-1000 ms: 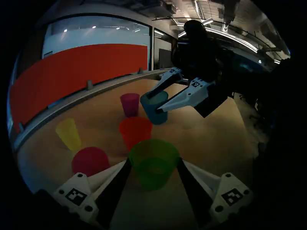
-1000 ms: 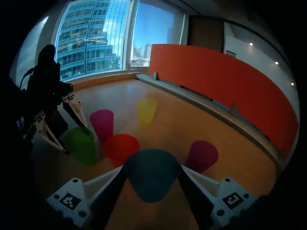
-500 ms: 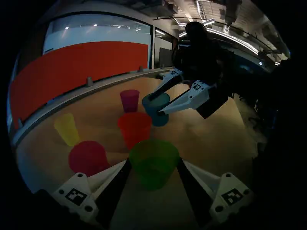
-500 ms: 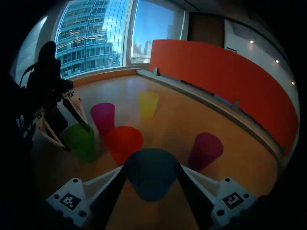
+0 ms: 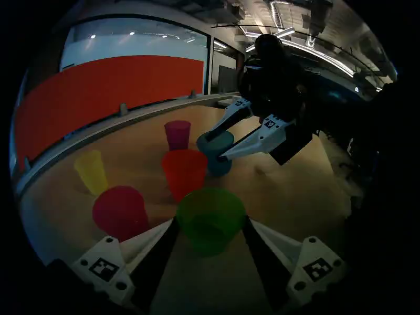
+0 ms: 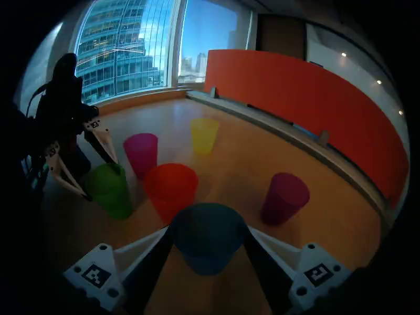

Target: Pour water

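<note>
My left gripper (image 5: 210, 223) is shut on a green translucent cup (image 5: 210, 218), held upright close to the camera. My right gripper (image 6: 207, 231) is shut on a teal cup (image 6: 207, 239), also upright. In the left gripper view the right gripper (image 5: 215, 147) holds the teal cup (image 5: 218, 155) just right of a red-orange cup (image 5: 184, 172). In the right gripper view the left gripper (image 6: 100, 179) holds the green cup (image 6: 109, 190) left of the red-orange cup (image 6: 170, 190). Whether any cup holds water I cannot tell.
On the wooden table (image 6: 236, 157) stand a magenta cup (image 6: 140, 154), a yellow cup (image 6: 203, 135) and a purple cup (image 6: 283, 197). An orange partition (image 6: 315, 100) runs along the table's far edge. A person's dark shape (image 5: 273, 73) is behind the right gripper.
Both grippers keep their cups. The right gripper with the teal cup has drifted nearer the red-orange cup, which now looks closer in both views.
</note>
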Demonstrator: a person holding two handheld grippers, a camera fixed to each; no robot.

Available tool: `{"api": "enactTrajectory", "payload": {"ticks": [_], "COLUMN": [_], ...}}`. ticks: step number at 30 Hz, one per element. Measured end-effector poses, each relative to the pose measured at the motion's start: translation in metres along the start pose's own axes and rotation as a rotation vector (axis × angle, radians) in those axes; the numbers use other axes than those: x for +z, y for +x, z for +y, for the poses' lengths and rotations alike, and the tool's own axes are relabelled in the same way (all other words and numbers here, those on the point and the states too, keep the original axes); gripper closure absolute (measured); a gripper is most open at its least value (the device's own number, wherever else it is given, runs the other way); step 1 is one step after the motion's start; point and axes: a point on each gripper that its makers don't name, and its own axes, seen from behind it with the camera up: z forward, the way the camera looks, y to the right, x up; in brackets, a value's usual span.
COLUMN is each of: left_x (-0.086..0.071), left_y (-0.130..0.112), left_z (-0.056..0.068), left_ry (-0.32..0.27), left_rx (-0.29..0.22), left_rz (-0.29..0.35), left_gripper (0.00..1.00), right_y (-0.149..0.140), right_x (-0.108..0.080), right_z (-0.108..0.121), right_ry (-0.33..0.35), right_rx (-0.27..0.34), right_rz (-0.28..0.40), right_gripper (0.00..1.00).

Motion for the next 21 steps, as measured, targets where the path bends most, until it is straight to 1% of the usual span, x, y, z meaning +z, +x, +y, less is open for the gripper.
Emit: {"api": "enactTrajectory", "payload": {"ticks": [9, 21], "left_x": [-0.0003, -0.0013], "left_y": [-0.0016, -0.002], "left_z": [0.0019, 0.0021], "left_ry": [-0.001, 0.005], "left_rx": [0.018, 0.023], "left_rz": [-0.007, -0.007], "left_gripper": [0.15, 0.15], "right_y": [-0.0044, -0.0083], "right_x": [-0.0012, -0.0024], "right_z": [-0.0012, -0.0023], "right_ry": [-0.007, -0.017], "right_rx": [0.0, 0.009], "right_rz": [-0.008, -0.006], "right_gripper": [0.08, 0.07]}}
